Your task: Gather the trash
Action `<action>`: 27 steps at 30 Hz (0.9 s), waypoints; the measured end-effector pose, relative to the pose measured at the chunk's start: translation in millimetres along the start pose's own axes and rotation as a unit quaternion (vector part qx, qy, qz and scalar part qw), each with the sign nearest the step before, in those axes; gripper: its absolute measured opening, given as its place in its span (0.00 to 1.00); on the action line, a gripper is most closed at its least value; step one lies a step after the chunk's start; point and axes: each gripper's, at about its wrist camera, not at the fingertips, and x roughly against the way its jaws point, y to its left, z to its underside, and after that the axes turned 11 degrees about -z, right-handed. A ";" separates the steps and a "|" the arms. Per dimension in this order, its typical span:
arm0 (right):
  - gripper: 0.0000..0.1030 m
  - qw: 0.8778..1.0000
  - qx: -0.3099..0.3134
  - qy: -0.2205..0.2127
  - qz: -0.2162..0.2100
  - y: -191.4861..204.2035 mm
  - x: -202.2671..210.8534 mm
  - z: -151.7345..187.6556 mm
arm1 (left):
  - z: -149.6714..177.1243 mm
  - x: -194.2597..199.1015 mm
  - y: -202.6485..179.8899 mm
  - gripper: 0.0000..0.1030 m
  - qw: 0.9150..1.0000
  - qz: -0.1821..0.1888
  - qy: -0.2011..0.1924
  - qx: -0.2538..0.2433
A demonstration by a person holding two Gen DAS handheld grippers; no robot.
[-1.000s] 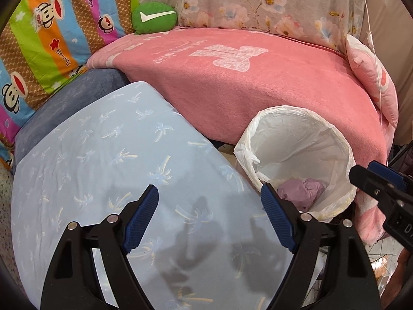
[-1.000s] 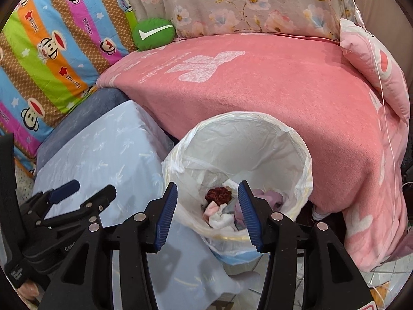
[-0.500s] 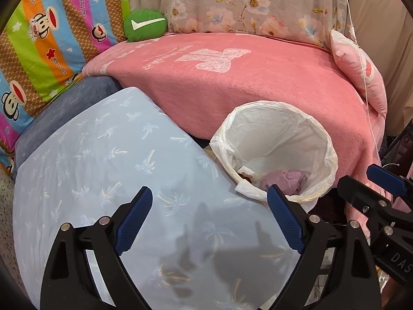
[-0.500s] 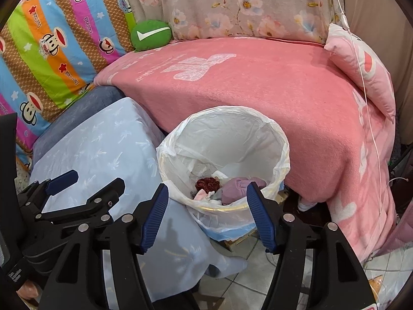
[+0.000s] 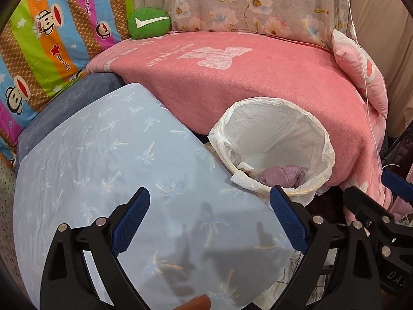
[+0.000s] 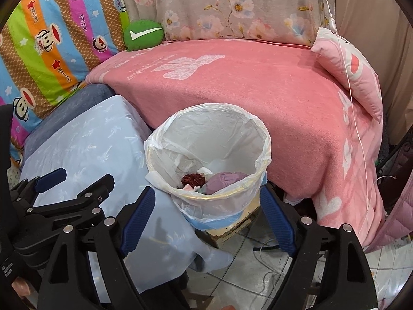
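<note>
Left wrist view: the left gripper [image 5: 209, 222] hangs spread and empty over the pale blue cushion [image 5: 103, 170]. Right wrist view: the right gripper [image 6: 206, 218] has just been opening, nothing between its jaws, so the drop looks done; crumpled purple trash [image 6: 225, 180], perhaps paper, lies inside the upright lined bin [image 6: 209, 152]

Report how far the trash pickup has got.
Done: the lined bin already holds a purple wad, a dark red piece and white scraps. In hand: nothing; the right claw has just been opening, empty, near the bin, and the left claw is open over the blue cushion. Left: no loose trash shows on the cushion or pink blanket.
</note>
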 end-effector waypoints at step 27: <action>0.95 1.000 0.018 -0.003 0.015 -0.8 0.8 10.2 | 6.4 -4.4 0.1 0.90 1.000 -0.014 0.015 0.017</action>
